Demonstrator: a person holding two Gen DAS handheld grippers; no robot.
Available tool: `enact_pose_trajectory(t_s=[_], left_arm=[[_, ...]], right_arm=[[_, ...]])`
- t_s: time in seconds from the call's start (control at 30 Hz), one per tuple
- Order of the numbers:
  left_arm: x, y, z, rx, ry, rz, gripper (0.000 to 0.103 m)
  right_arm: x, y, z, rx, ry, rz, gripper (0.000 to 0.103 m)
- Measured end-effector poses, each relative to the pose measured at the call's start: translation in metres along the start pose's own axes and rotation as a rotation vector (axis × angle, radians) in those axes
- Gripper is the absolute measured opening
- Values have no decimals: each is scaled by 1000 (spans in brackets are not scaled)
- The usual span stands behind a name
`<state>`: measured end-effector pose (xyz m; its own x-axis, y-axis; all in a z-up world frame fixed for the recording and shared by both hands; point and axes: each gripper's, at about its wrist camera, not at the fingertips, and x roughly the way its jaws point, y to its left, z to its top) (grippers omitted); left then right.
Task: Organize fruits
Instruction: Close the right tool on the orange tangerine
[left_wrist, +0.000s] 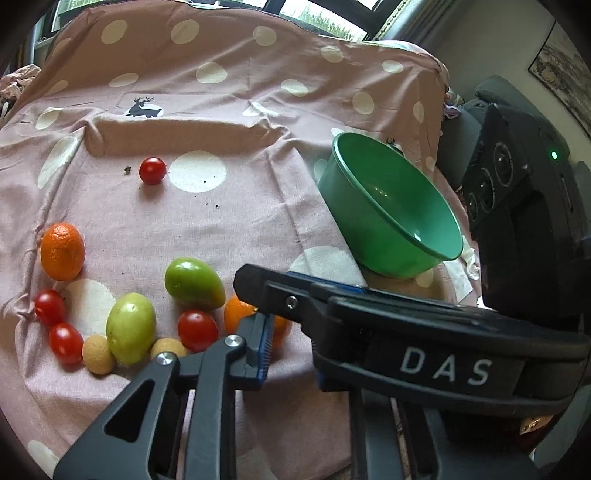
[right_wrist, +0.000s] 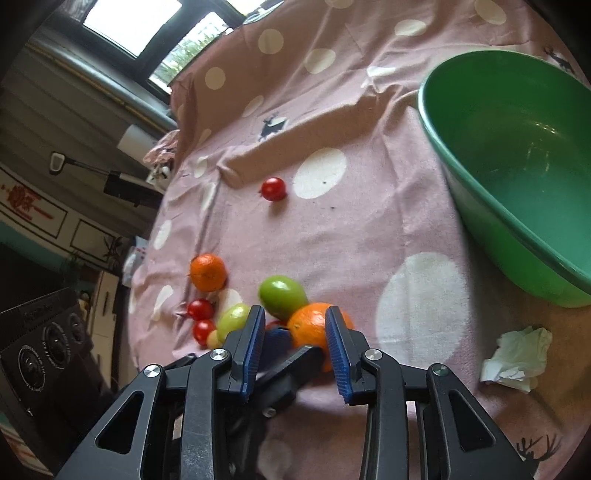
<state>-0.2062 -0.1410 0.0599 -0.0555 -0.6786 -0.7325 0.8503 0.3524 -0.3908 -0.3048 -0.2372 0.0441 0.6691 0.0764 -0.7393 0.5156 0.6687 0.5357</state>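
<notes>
Between right jaws: orange (right_wrist: 308, 326), right gripper (right_wrist: 295, 345) grasping it
Left gripper (left_wrist: 267, 325): clenched, fingertip touching same orange
Beyond right gripper: empty green bowl (right_wrist: 461, 192)

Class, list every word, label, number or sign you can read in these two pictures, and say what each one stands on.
"DAS": white capitals on the black body of the right gripper, seen in the left wrist view.
Red characters on a framed wall panel at the left of the right wrist view: too blurred to read.
Embossed lettering on the black device at lower left of the right wrist view: too faint to read.
</notes>
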Motion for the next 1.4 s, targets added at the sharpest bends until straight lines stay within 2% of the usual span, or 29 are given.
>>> enact_pose_trajectory(t_s=[0.13,0.2,0.33,0.47,0.53,0.7,0.93,1.27,1.4], left_arm=[[0,7,0,-33,15,6,17],[-6,11,2,-43,-4,30,19],[-14,23,3,-73,-21,78,26],[-9,28,-1,-90,26,70,32],[-7,24,-2,-75,39,79,41],[1,15,-6,-45,70,60,42],[20,9,-10,-29,119,110,42],[23,13,-9,-58,104,90,42],[16,9,-7,-42,68,99,42]], right_arm=[[1,-2,3,28,-24,-97,37],[-4,-7,5,47,-45,-124,37],[-11,-17,7,89,-68,-110,37],[-5,-23,6,124,-13,-103,37],[-2,-24,5,134,6,-77,37],[2,-24,4,139,36,-59,37],[11,-26,3,158,77,-26,37],[12,-27,3,156,75,-16,38],[8,-21,3,126,47,-17,39]])
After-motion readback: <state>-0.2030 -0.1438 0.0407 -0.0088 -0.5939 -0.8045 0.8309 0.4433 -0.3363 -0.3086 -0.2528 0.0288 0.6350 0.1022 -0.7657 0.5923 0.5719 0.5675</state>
